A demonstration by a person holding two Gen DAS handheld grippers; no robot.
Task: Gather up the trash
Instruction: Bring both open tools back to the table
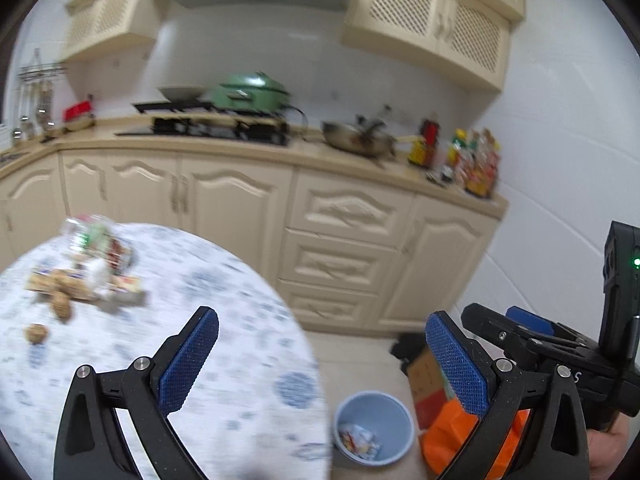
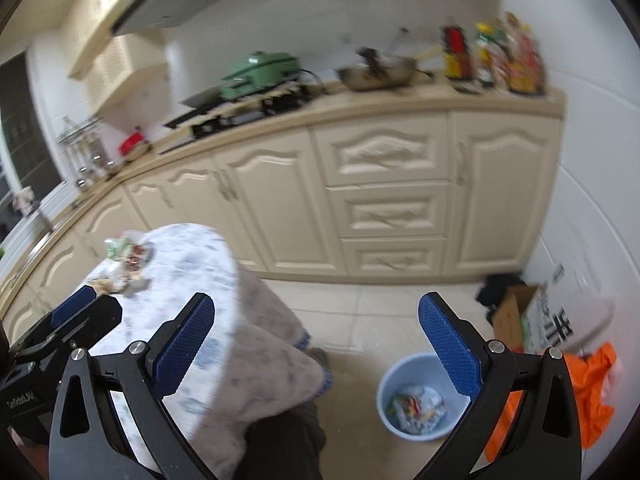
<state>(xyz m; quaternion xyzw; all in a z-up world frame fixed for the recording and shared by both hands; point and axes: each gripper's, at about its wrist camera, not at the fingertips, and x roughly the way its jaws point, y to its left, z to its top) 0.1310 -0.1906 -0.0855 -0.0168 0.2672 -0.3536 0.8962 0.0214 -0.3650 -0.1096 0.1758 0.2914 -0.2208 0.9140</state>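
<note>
At the far left of the left wrist view I have the trash (image 1: 80, 276) still to collect: a heap of wrappers, a clear bag and some brown crumpled lumps on the table (image 1: 224, 360), with one stray lump (image 1: 36, 333) lying apart near the left edge. My left gripper (image 1: 322, 360) hangs above the table's near side, well short of the heap, its fingers spread wide with nothing between them. To the right of the table, low in the frame, the bin (image 1: 374, 426) stands on the floor with wrappers already in it, so I judge the job partly done. Further right lie a cardboard box (image 1: 426, 384) and an orange bag (image 1: 452, 440). In the right wrist view my right gripper (image 2: 316, 344) is also wide open and empty, looking down past the table's hanging cloth, with the bin at lower right. The frames are blurred, so I cannot tell the items apart finely. To do the next pick well, I would steady the rig first, reach the left gripper to the upper left over the heap, close on one wrapper's raised edge rather than the whole pile, and keep the bin in sight for the drop.
</note>
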